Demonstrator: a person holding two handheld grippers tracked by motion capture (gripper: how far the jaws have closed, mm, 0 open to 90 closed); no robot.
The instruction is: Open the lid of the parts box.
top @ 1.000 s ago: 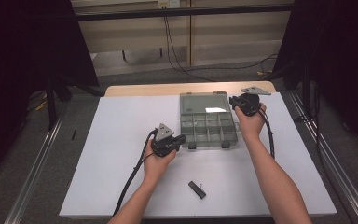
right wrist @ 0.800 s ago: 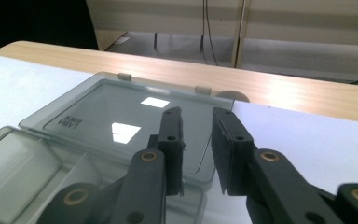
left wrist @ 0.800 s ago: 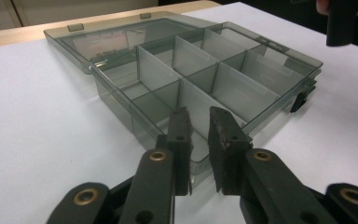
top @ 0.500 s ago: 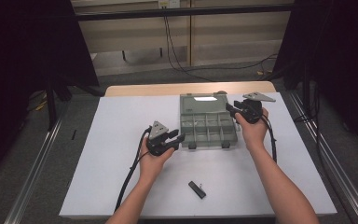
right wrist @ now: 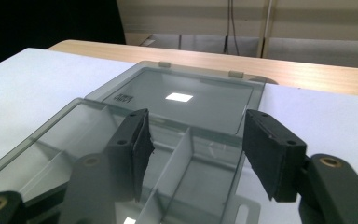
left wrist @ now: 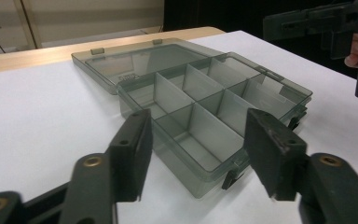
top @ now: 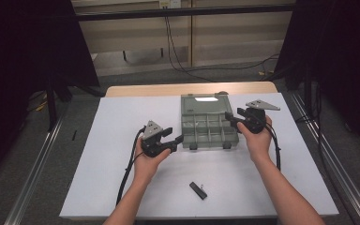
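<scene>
Both grippers' fingers have just been opening and now stand apart, gripping nothing. The left gripper (top: 174, 141) sits just off the near-left corner of the open compartment box (top: 209, 129); the right gripper (top: 232, 121) is at its right edge. A small black piece (top: 198, 190) lies nearer the person on the white worktop (top: 108, 140). The right gripper view shows print on the laid-back lid (right wrist: 186, 100).

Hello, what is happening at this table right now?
A person works with a hand-held tool in each hand at a clear compartment box on the white table. The box lies open, its lid folded flat behind it, and its compartments look empty. The left tool is at the box's near left corner, the right tool at its right edge. Both tools' jaws have just been opening, with nothing gripped. A small black object lies nearer the person.
</scene>
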